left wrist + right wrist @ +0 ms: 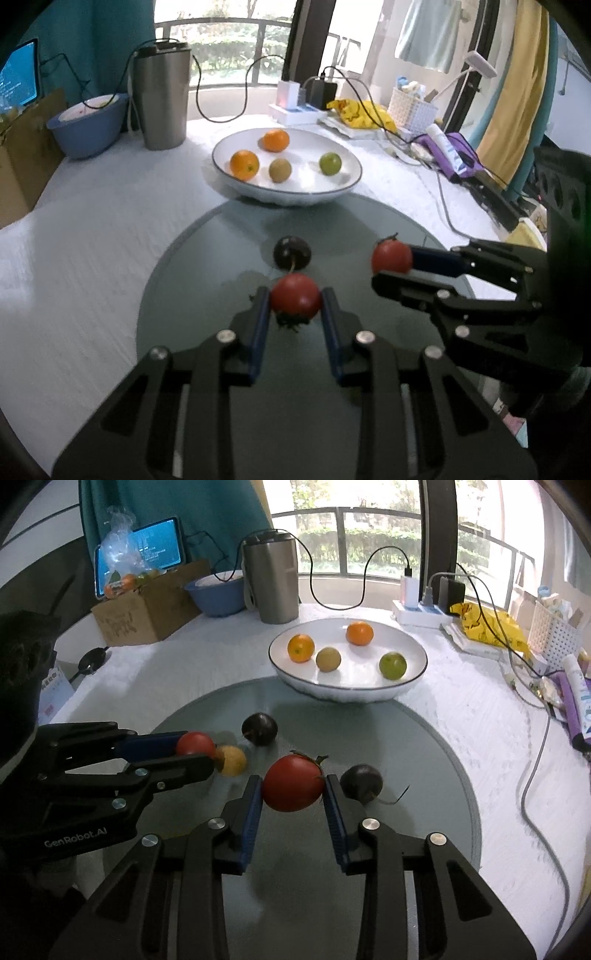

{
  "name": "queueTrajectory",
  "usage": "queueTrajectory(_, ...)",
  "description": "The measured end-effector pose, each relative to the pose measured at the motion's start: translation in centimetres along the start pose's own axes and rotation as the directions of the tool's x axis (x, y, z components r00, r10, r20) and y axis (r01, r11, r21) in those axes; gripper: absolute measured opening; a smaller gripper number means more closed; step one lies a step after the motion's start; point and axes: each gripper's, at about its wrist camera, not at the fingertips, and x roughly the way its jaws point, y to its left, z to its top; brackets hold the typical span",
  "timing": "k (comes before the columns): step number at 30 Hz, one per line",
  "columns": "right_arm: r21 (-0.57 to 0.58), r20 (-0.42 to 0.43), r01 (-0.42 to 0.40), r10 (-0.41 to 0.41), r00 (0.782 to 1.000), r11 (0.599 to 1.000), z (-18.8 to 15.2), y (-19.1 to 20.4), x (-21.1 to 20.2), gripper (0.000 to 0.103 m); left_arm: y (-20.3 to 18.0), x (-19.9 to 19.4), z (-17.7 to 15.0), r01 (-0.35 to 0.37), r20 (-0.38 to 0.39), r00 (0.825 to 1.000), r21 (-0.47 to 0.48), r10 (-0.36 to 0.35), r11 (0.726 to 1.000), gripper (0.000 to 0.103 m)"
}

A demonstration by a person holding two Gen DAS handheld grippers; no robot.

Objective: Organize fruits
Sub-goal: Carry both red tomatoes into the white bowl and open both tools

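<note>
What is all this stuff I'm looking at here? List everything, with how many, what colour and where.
tomatoes: two, red, one in each gripper, over the glass disc
dark fruits: two, near-black, on the glass disc
yellow fruit: one, on the disc beside the left gripper
white bowl: one, behind the disc, holding two oranges, one brownish fruit, one green fruit
steel tumbler: one, silver, behind the bowl
blue bowl: one, left of the tumbler
cardboard box: one, brown, far left
left gripper: black, shut on a tomato
right gripper: black, shut on a tomato
</note>
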Motion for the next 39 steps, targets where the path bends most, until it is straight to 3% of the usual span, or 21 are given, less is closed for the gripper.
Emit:
queueTrajectory(23,-0.008,0.024,0.016,-0.016,1.0,1.0,4.3,-2.5,0.7,0.036,0.7,1.4,4.6,0.012,0.047,0.999,0.0,-0.012,1.0,0.029)
queueTrajectory(39,-0.008,0.034,0.02,-0.02,0.999,1.0,8.4,-5.4,3.6,0.036,2.5,4.6,9.3,0.004,0.061,0.998,0.004,-0.004,1.0,0.029)
